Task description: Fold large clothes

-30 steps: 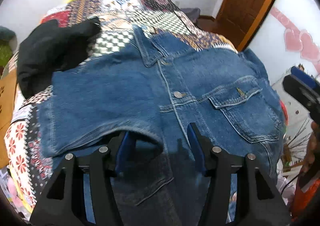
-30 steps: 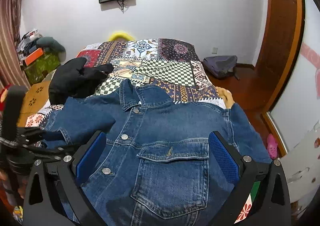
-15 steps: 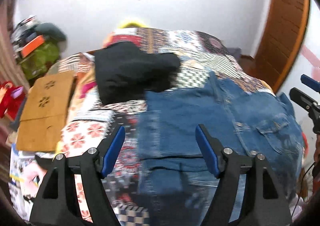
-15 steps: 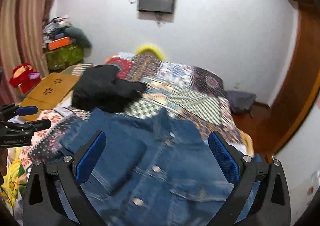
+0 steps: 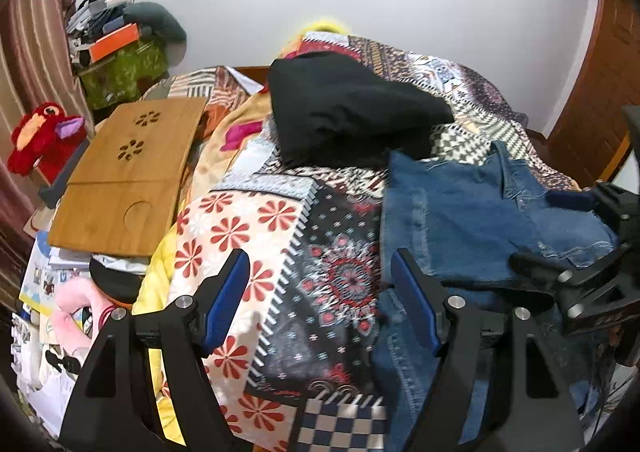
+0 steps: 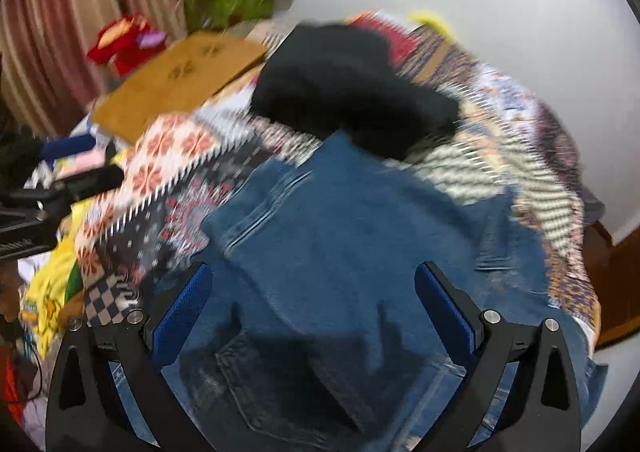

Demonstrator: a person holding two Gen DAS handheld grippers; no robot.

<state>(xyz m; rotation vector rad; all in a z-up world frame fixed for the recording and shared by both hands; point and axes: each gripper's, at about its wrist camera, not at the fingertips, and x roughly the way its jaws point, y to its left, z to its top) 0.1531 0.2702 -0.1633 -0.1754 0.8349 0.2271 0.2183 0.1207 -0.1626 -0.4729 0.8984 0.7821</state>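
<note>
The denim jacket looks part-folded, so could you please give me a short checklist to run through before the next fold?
1. Left gripper open and holding nothing: ok; its jaws are spread above the patchwork quilt.
2. Right gripper open and holding nothing: ok; spread over the denim jacket.
3. Jacket lying flat on the bed: cannot tell; the right wrist view is motion-blurred.
4. Black garment clear of the jacket: not ok; its near edge meets the jacket's far edge.
5. Left gripper lined up on denim: not ok; only its right finger is over the jacket's edge.
</note>
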